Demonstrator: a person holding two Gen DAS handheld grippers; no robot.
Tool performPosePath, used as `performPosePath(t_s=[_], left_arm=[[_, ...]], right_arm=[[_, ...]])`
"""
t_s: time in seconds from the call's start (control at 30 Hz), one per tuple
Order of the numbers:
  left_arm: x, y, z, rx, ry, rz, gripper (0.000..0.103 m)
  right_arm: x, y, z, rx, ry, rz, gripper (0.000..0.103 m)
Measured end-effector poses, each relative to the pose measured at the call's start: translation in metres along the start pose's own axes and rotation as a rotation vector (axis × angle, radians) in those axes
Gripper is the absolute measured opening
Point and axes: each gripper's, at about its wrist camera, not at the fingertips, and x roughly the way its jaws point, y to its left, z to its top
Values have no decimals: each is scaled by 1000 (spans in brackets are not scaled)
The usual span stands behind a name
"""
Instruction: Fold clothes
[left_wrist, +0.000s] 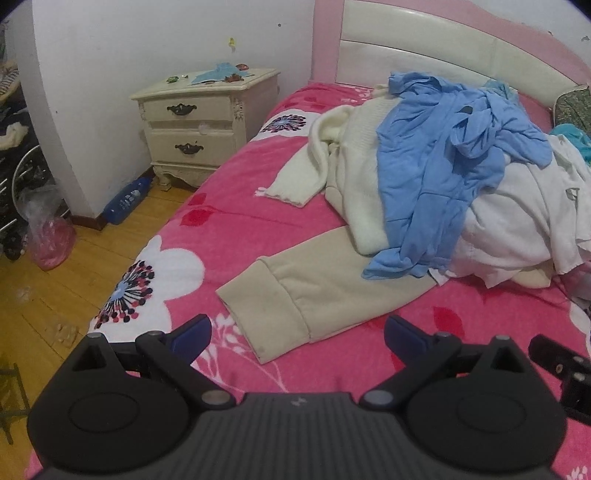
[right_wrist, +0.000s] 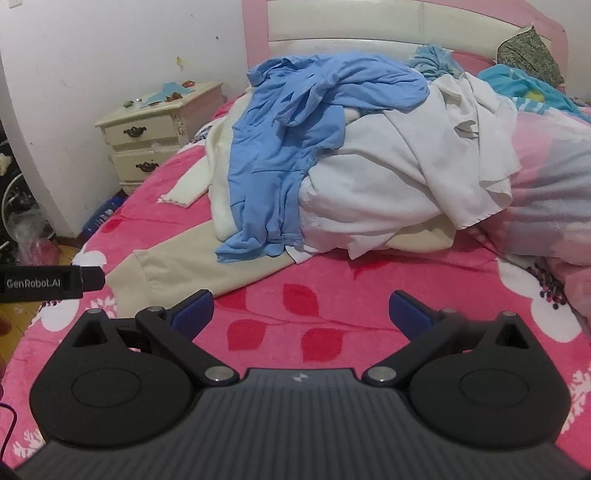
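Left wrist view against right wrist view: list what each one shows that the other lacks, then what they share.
Only the left wrist view shows the wooden floor broadly and the whole beige cuff. Only the right wrist view shows the turquoise cloth clearly and the "GenRobot.AI" label. Both show the blue garment atop the white pile, the nightstand, and open grippers: left gripper, right gripper.
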Motion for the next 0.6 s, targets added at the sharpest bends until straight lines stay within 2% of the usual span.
performPosePath(t_s=[0.07,0.43,0.6], left_arm=[[5,-16,7,8,23,49,100],[-18,-13,-1,-32,24,32,101],[-23,-19,0,-65,38,-35,103]], right_arm=[[-1,1,2,2,15,-8,102],[-12,9,10,8,58,-40,102],[-18,10,11,5,60,-46,102]])
